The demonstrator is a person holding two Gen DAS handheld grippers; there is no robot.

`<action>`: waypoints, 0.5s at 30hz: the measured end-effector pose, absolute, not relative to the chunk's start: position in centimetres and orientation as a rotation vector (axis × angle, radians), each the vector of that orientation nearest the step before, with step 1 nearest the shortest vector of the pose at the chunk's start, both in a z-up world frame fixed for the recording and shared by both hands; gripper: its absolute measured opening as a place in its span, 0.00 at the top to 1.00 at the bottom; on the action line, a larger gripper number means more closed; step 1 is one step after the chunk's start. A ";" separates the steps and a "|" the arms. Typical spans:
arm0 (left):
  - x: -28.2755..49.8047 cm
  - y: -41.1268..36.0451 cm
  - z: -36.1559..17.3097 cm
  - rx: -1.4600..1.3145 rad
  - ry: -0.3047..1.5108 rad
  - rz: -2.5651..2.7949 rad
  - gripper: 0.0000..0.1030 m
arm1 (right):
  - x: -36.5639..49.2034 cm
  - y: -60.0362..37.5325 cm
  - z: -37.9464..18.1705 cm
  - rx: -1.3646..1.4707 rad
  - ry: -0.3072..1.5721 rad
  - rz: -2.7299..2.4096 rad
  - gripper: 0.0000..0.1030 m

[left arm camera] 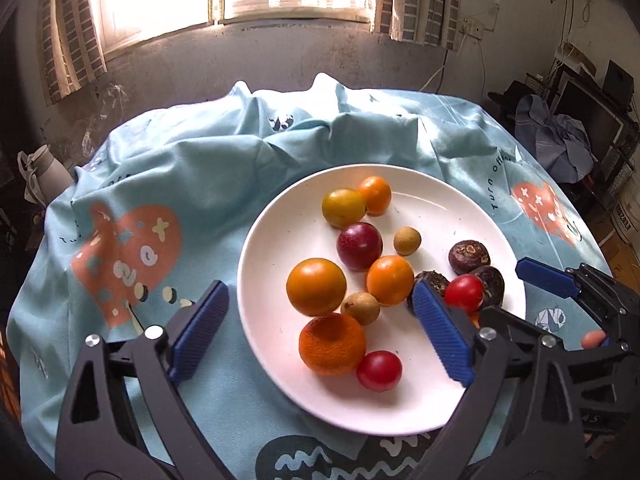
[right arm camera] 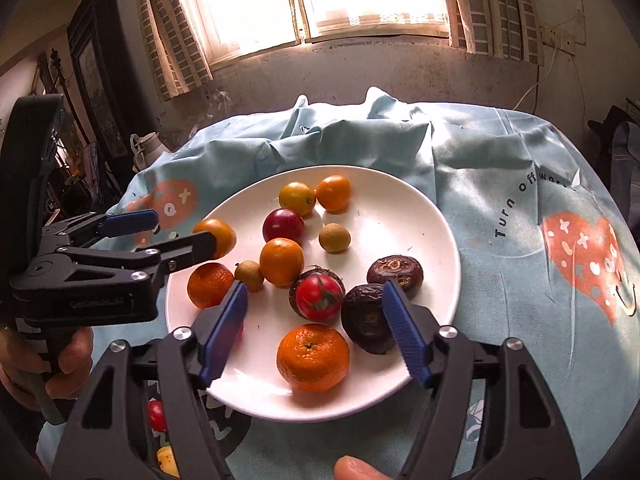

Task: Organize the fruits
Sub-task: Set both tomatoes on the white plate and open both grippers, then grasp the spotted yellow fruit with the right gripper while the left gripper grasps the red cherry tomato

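Observation:
A white plate [left arm camera: 460,216] holds mixed fruit: several oranges [left arm camera: 316,286], a plum [left arm camera: 359,246], red tomatoes [left arm camera: 379,371], small longans [left arm camera: 407,241] and dark brown fruits [left arm camera: 469,257]. My left gripper [left arm camera: 320,308] is open and empty, its fingers straddling the plate's left half above the oranges. In the right wrist view, my right gripper [right arm camera: 316,308] is open and empty above the plate [right arm camera: 400,208], around a tomato [right arm camera: 320,296] and a mandarin [right arm camera: 313,357]. The left gripper [right arm camera: 176,228] shows at the plate's left edge.
A light blue printed cloth [left arm camera: 192,176] covers the round table and is bunched at the back. A wall and window stand behind. A white jug [left arm camera: 46,168] sits off the left; cluttered shelves [left arm camera: 592,128] are at the right.

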State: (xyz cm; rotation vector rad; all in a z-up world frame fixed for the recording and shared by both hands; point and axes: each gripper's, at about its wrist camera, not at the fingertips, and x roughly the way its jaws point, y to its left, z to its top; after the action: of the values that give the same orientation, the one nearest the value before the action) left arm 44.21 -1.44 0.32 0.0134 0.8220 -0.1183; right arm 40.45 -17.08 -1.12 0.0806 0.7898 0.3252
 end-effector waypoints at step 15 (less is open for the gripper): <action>27.7 2.6 0.3 -0.084 0.734 -0.109 0.04 | 29.3 -15.9 -0.5 0.049 0.716 0.381 0.30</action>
State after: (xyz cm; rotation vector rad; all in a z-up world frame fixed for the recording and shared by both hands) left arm 27.69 2.57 0.33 -0.0844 0.7343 -0.1088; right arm 29.29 -15.88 -0.54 0.0488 0.7163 0.3807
